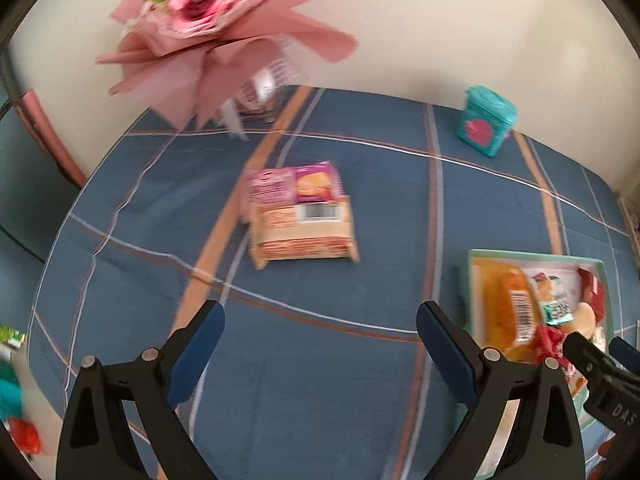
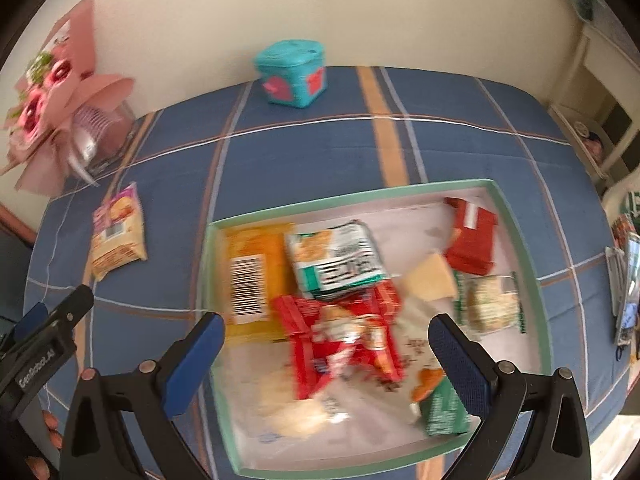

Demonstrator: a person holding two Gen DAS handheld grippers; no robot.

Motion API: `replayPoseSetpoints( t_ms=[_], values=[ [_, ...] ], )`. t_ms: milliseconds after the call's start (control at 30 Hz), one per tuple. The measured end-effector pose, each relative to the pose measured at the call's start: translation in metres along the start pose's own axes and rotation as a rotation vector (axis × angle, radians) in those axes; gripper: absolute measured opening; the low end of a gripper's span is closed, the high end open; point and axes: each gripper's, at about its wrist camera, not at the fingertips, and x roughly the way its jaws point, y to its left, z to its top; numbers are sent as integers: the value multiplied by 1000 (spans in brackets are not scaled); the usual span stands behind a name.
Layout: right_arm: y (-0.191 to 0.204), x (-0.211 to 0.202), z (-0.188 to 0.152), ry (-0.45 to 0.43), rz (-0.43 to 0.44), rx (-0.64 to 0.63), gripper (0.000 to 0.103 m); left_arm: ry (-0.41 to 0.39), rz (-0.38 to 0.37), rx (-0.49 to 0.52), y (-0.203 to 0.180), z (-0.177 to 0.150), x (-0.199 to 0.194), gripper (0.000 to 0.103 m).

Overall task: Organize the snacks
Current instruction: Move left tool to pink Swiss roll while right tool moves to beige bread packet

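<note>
A pink and tan snack pack (image 1: 300,212) lies alone on the blue checked cloth, ahead of my left gripper (image 1: 320,324), which is open with only cloth between its fingers. The same snack pack (image 2: 118,230) shows at the left in the right wrist view. A green-rimmed tray (image 2: 520,232) holds several snacks: a yellow pack (image 2: 252,276), a green-white pack (image 2: 336,256), a red pack (image 2: 344,340), a red box (image 2: 472,240). My right gripper (image 2: 326,328) hangs open above the tray, holding nothing. The tray (image 1: 536,258) lies right of my left gripper.
A teal tin (image 2: 294,74) stands at the table's far edge by the wall. A pink paper bouquet (image 1: 208,32) in a clear vase (image 2: 102,136) stands at the far left corner. Loose items (image 2: 624,280) lie at the table's right edge.
</note>
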Motion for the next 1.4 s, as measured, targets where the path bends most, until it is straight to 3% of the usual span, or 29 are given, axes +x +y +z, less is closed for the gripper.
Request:
replayPoseSetpoints(
  t_ms=[233, 433, 800, 1400],
  values=[
    [46, 2, -5, 4, 45, -73, 103, -3, 58, -84, 45, 1, -1, 97],
    [73, 7, -10, 15, 64, -109, 103, -3, 62, -120, 68, -1, -2, 97],
    [101, 19, -13, 30, 53, -157, 103, 2, 24, -177, 87, 4, 3, 97],
    [158, 20, 7, -83, 155, -238, 103, -54, -53, -248, 114, 35, 30, 97]
  ],
)
